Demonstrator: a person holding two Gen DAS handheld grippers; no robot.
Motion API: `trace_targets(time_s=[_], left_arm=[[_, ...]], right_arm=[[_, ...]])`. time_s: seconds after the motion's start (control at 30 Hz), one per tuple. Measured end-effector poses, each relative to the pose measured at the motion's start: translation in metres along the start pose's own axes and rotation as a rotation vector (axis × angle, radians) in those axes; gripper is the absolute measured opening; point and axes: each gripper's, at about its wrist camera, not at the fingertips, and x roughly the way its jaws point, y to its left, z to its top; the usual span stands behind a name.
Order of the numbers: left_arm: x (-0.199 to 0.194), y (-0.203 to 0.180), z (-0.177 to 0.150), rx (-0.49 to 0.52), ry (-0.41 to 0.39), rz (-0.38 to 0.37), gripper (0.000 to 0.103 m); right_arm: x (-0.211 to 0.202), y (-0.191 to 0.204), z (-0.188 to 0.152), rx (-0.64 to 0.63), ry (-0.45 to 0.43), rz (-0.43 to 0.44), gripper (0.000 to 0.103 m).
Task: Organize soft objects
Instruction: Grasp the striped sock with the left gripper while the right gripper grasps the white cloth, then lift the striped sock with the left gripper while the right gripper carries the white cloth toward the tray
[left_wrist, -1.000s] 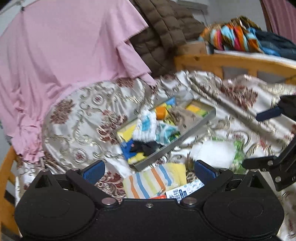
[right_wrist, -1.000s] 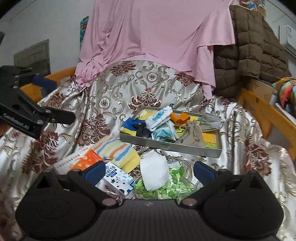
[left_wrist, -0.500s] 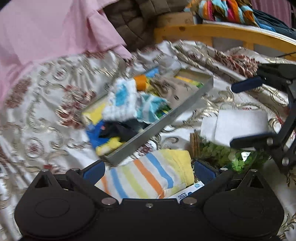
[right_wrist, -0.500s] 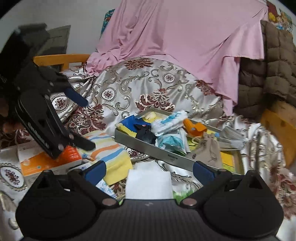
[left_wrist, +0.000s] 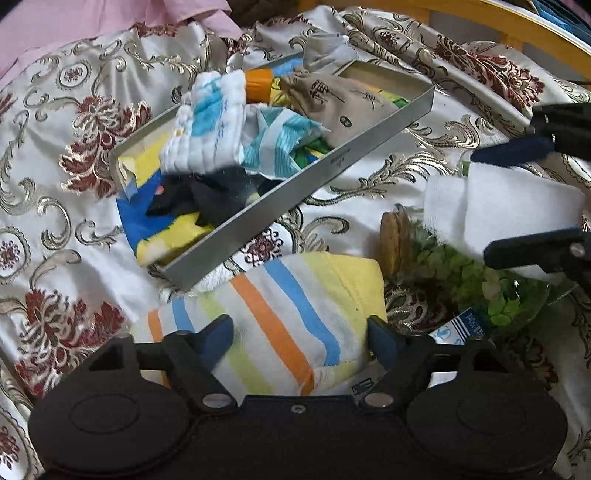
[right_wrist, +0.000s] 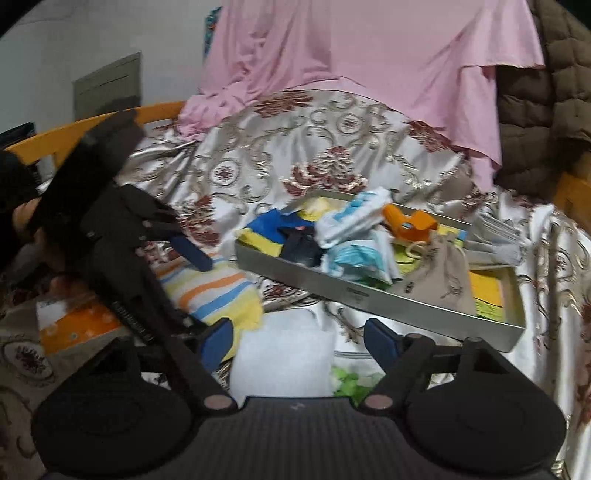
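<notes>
A striped towel (left_wrist: 280, 317) lies on the brocade cloth in front of a grey metal tray (left_wrist: 295, 206) filled with soft items: a white-blue cloth (left_wrist: 210, 125), a beige pouch (left_wrist: 340, 103) and a dark cloth (left_wrist: 207, 195). My left gripper (left_wrist: 301, 336) is open with its fingers on either side of the striped towel (right_wrist: 218, 291). My right gripper (right_wrist: 297, 336) is open around a folded white cloth (right_wrist: 284, 354), which also shows in the left wrist view (left_wrist: 506, 210). The tray (right_wrist: 369, 295) stands just beyond it.
A clear bag of green bits (left_wrist: 476, 280) lies under the white cloth. A small printed box (left_wrist: 458, 328) and an orange packet (right_wrist: 77, 325) lie near the towel. A pink sheet (right_wrist: 369, 55), a brown quilted jacket (right_wrist: 546, 92) and a wooden rail (left_wrist: 498, 18) stand behind.
Both grippers have moved down and forward. The left now straddles the striped towel and the right now straddles the white cloth. Both stay open.
</notes>
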Motion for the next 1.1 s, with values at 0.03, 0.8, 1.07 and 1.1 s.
trace_targets(time_s=[0.03, 0.8, 1.07, 1.1], left_arm=[[0.001, -0.002, 0.000, 0.004, 0.004, 0.003, 0.072], [-0.033, -0.015, 0.002, -0.182, -0.048, 0.057, 0.014], [-0.056, -0.018, -0.007, -0.231, -0.124, 0.022, 0.012], [-0.059, -0.019, -0.008, -0.235, -0.130, 0.014, 0.012]], right_arm=[[0.001, 0.002, -0.002, -0.006, 0.007, 0.000, 0.066], [-0.030, 0.009, -0.016, -0.024, -0.007, -0.027, 0.022], [-0.032, 0.021, -0.014, -0.054, -0.005, -0.047, 0.012], [-0.032, 0.022, -0.014, -0.057, -0.006, -0.048, 0.012]])
